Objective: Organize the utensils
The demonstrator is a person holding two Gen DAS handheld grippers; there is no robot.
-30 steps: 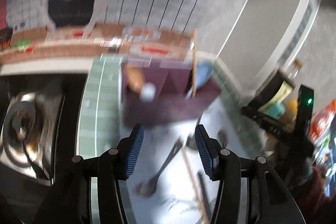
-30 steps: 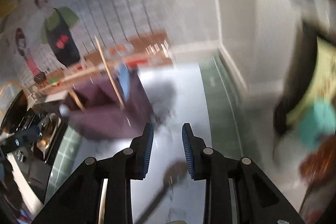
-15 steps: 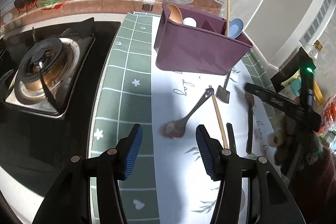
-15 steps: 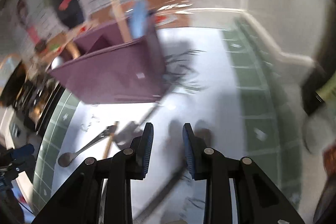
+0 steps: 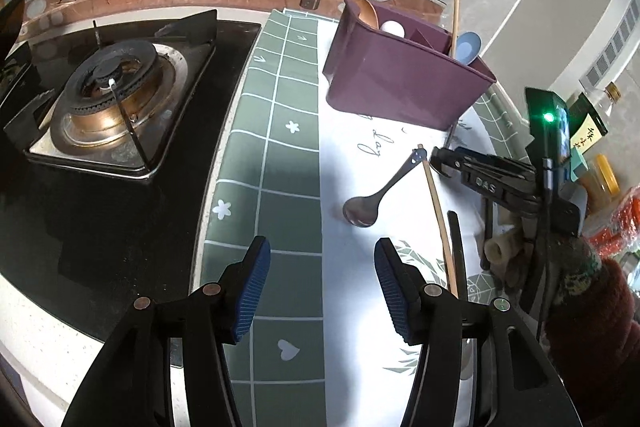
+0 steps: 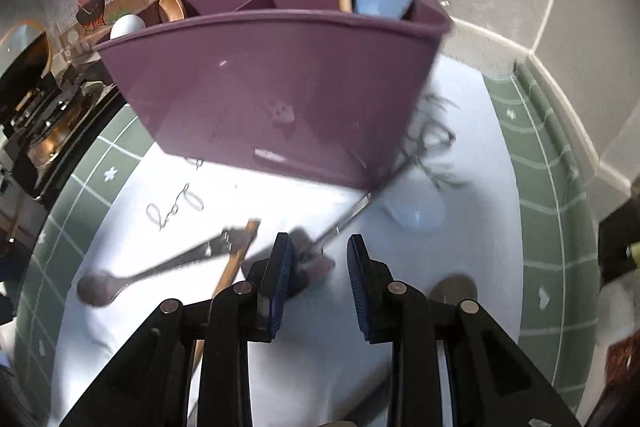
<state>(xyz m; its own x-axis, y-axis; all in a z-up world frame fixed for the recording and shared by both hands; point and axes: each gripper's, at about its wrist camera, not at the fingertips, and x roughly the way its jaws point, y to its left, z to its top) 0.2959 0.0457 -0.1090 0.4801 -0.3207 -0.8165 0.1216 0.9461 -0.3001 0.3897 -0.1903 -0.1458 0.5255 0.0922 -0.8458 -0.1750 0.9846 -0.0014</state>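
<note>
The right hand-held gripper (image 6: 316, 277), jaws released around a small spatula (image 6: 320, 247) beside the caddy (image 6: 272, 95), could clip the chopstick (image 6: 236, 263); the left hand-held gripper (image 5: 322, 289) hangs released, empty

Open mat near, clutter right and far.
Purple caddy (image 5: 404, 75) blocks the far side; gas burner (image 5: 112, 99) walls the left. Metal spoon (image 5: 378, 193), wooden chopstick (image 5: 438, 215) and right gripper (image 5: 442, 159) crowd the right; green-checked mat (image 5: 280, 187) between lies bare.
</note>
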